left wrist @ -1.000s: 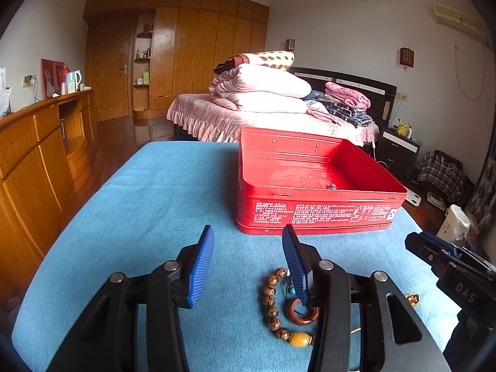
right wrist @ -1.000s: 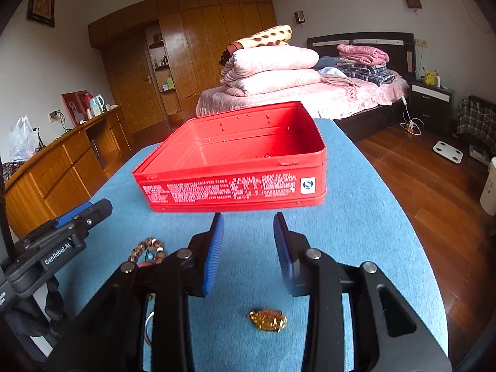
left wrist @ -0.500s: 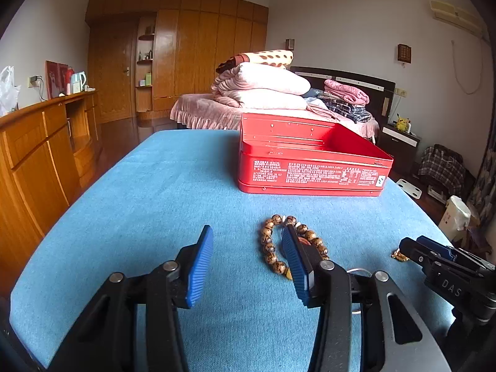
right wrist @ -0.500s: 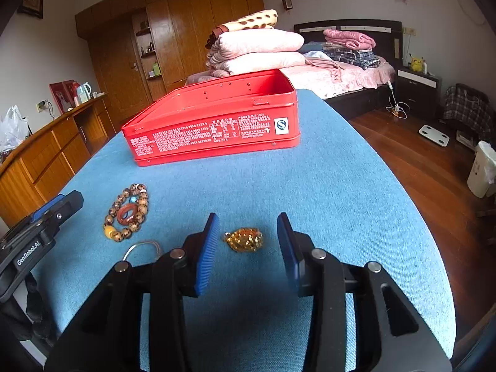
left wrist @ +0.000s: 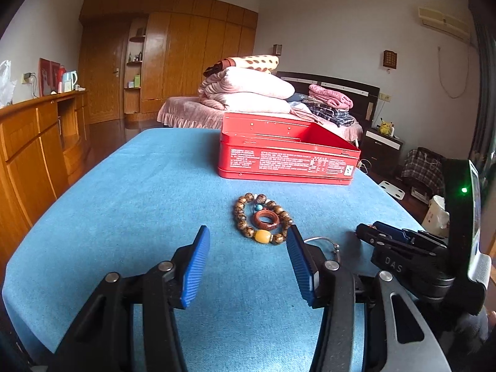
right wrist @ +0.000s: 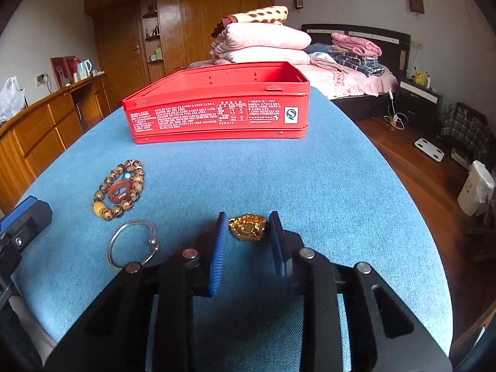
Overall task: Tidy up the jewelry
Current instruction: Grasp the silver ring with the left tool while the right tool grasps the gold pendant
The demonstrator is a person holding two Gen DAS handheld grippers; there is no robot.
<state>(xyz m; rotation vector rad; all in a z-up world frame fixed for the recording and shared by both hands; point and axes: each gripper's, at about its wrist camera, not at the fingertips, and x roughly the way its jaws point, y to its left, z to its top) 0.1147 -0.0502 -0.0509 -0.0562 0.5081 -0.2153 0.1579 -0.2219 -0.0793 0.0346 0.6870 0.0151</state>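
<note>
The right hand-held gripper [right wrist: 248,232] is sitting low on the blue desk [right wrist: 279,179] with its two blue fingers [right wrist: 218,248] narrowed around the little gold brooch [right wrist: 248,227]. The fingers look very close to the brooch on both sides, but I cannot tell if they are really squeezing it yet. The left hand-held gripper [left wrist: 248,251] is open wide and holding nothing. It is hovering just in front of the bead bracelet [left wrist: 263,217].

Things could go wrong here. The brooch is small, shiny and bumpy, so it may be slipping out or flipping over when the fingers press. If they are pinching only its edge, it may be dropping on the way to the red tin box [right wrist: 217,108]. The box is standing well apart from it, farther back on the desk.

The two hand-held grippers are also near each other, so they may be bumping. The silver bangle [right wrist: 131,245] is lying between them and could be getting pushed.

The right wrist view is showing the brooch and the whole bangle. The left wrist view is not showing the brooch at all, and only a bit of the bangle is peeking out there. But the left view is showing the beads and the brown ring [left wrist: 265,219] inside them up close.
</note>
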